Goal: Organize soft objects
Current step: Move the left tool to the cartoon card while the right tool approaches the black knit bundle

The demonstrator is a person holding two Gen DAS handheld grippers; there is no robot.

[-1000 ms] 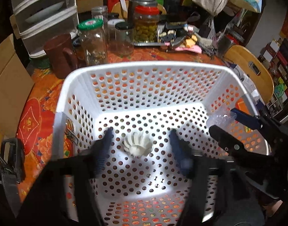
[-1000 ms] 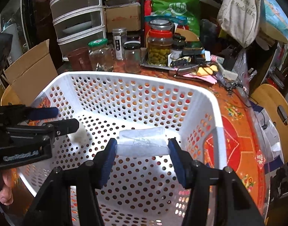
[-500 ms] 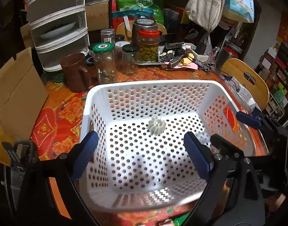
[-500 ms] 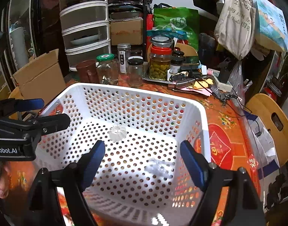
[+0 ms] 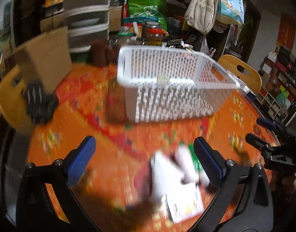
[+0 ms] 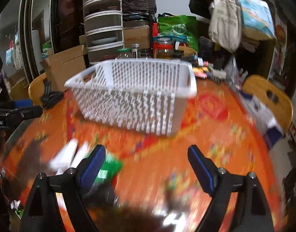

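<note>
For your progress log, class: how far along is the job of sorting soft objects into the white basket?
Done: a small pale item lies in the white basket. In hand: nothing; the left gripper and right gripper are empty, jaws opening. Left: blurred white and green packets on the orange tablecloth.

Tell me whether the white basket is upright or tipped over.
Upright. The white basket stands on its base on the orange tablecloth, open rim facing up in both wrist views, despite motion blur.

White lettering ending "obot.AI" runs along the body of the left gripper, at nine o'clock in the right wrist view. Print on the hanging tote bag is too blurred to read.
</note>
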